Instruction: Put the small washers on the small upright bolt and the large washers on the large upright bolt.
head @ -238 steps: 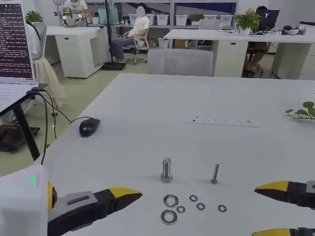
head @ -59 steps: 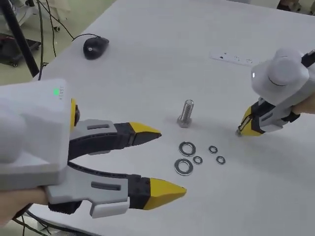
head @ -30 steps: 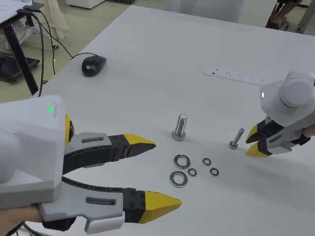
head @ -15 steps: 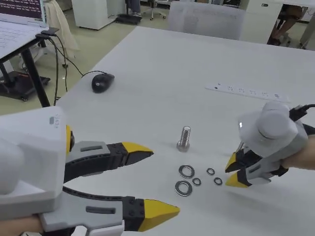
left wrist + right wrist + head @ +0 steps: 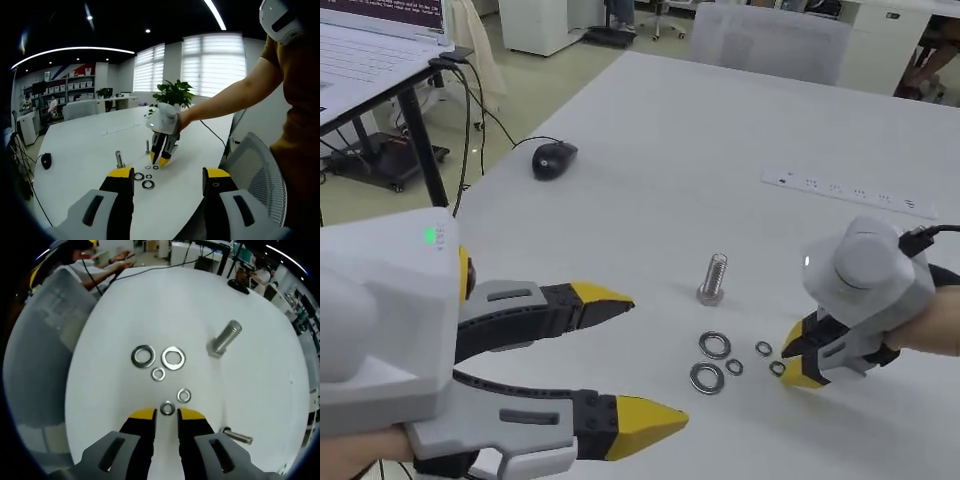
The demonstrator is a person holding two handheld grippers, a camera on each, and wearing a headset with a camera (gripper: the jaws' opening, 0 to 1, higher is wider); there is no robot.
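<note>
White desk (image 5: 650, 130) is carrying the large bolt (image 5: 713, 280) upright, large washers (image 5: 714, 346) lying beside it toward your edge. Your right gripper (image 5: 167, 415) is straddling one small washer (image 5: 167, 408), jaws narrowly parted; your left gripper (image 5: 658, 358) is hanging spread wide.

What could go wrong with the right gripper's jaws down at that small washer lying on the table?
1. The small washer lies flat on the table right at the tips of the right gripper, so the jaws may slide over it or flick it away.
2. The small bolt stands close beside that gripper and could get knocked over as it lifts.
3. A second small washer lies just beyond and may be nudged.
</note>
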